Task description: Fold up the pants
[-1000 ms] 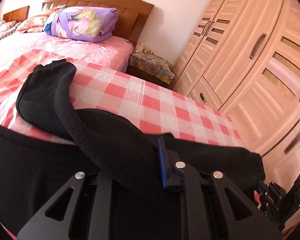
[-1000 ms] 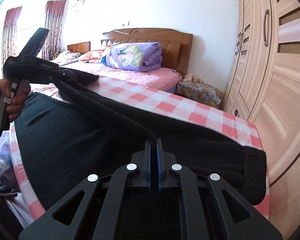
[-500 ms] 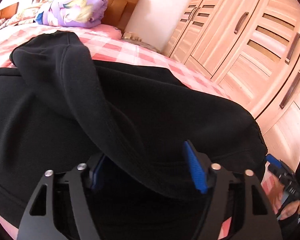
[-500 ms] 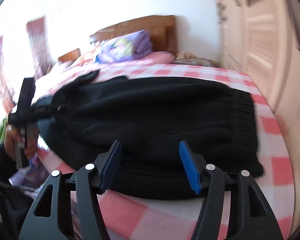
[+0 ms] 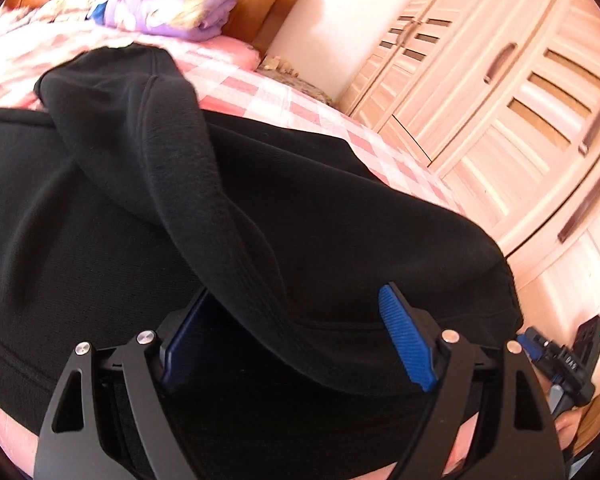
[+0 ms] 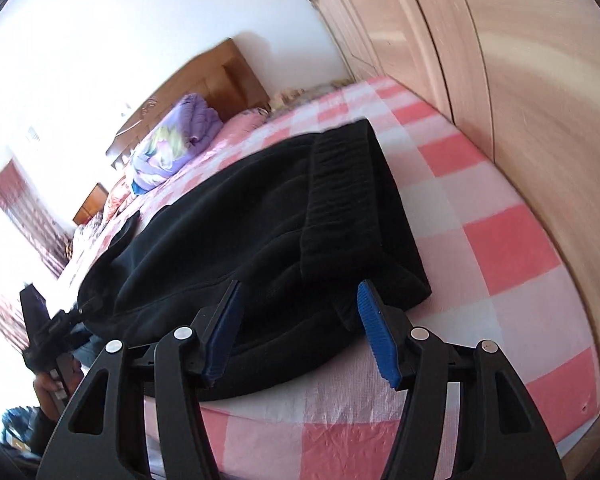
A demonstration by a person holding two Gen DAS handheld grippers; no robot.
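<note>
Black pants [image 5: 284, 208] lie folded over on the pink checked bed, with one leg draped across the top toward the left wrist camera. In the right wrist view the pants [image 6: 260, 224] show their ribbed waistband [image 6: 340, 184] at the right end. My left gripper [image 5: 296, 344] is open, its blue pads either side of the draped leg, not clamping it. My right gripper [image 6: 300, 328] is open just at the near edge of the pants, holding nothing. The other gripper shows at the left edge [image 6: 48, 332] and at the lower right [image 5: 560, 360].
The pink checked sheet [image 6: 500, 248] covers the bed. A folded purple quilt [image 5: 168, 4] lies by the wooden headboard [image 5: 268, 12]. A light wooden wardrobe [image 5: 500, 92] stands close along the bed's right side. A small bedside table [image 5: 296, 80] sits between them.
Both grippers were shut on the pants a second ago and have opened and let go. The pants now lie folded on the bed. The right gripper has tilted and pulled back.
</note>
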